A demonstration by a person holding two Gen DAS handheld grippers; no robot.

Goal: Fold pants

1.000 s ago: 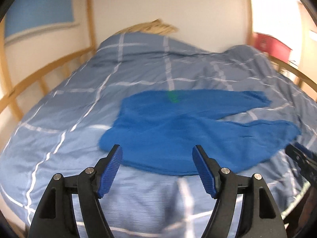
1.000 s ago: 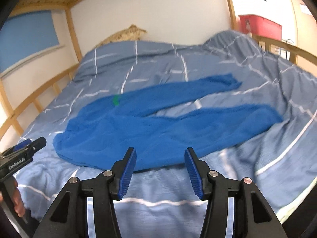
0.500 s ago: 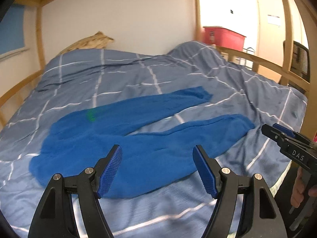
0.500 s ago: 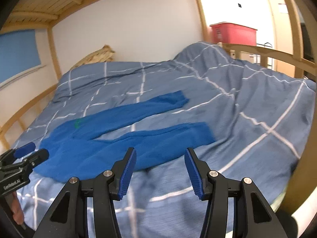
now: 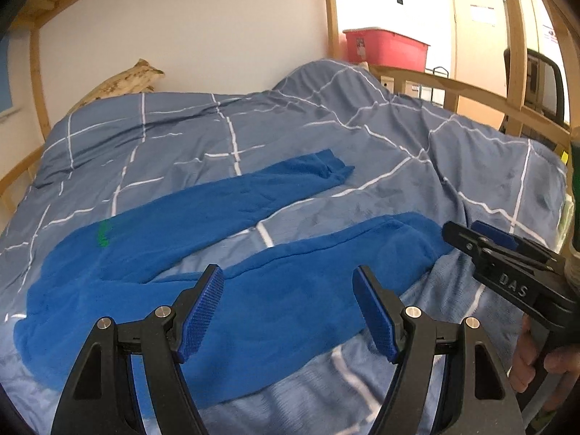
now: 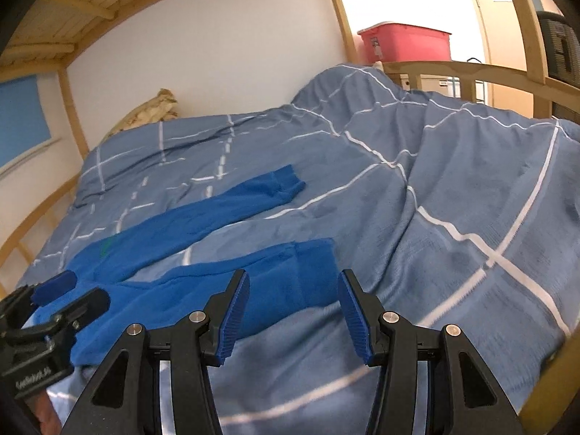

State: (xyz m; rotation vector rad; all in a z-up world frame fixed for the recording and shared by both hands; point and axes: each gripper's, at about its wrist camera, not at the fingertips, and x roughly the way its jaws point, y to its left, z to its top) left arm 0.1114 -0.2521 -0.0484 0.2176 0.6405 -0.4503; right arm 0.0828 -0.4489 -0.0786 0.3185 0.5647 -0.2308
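The blue fleece pants (image 5: 224,290) lie flat on the grey-blue checked duvet (image 5: 417,166), waist toward the left gripper's left and the two legs splayed apart, running away to its right. No fold has been made yet, so by the look of it this is the approach, with both tools lining up along the near leg (image 6: 253,279). The left gripper (image 5: 288,313) hangs just above the thigh stretch of that leg, its blue ribbed pads standing wide apart with nothing between them but the fabric seen below. The right gripper (image 6: 291,313) sits just short of the near leg's cuff, which lies straight ahead of its fingertips; its jaws are apart too, somewhat narrower, and empty. Each tool shows at the edge of the other's view, with fingers of the person's hand (image 5: 536,359) wrapped round the right one's handle. The far leg (image 5: 253,195) lies well ahead of both tools, its cuff pointing toward the bunched-up part of the duvet. The next move probably calls for lowering each tool until one pad slips under the near leg's edge, closing on the cloth, then carrying that leg over onto the far one. Fleece is soft and thick, so a shallow bite could slip or catch the duvet as well.
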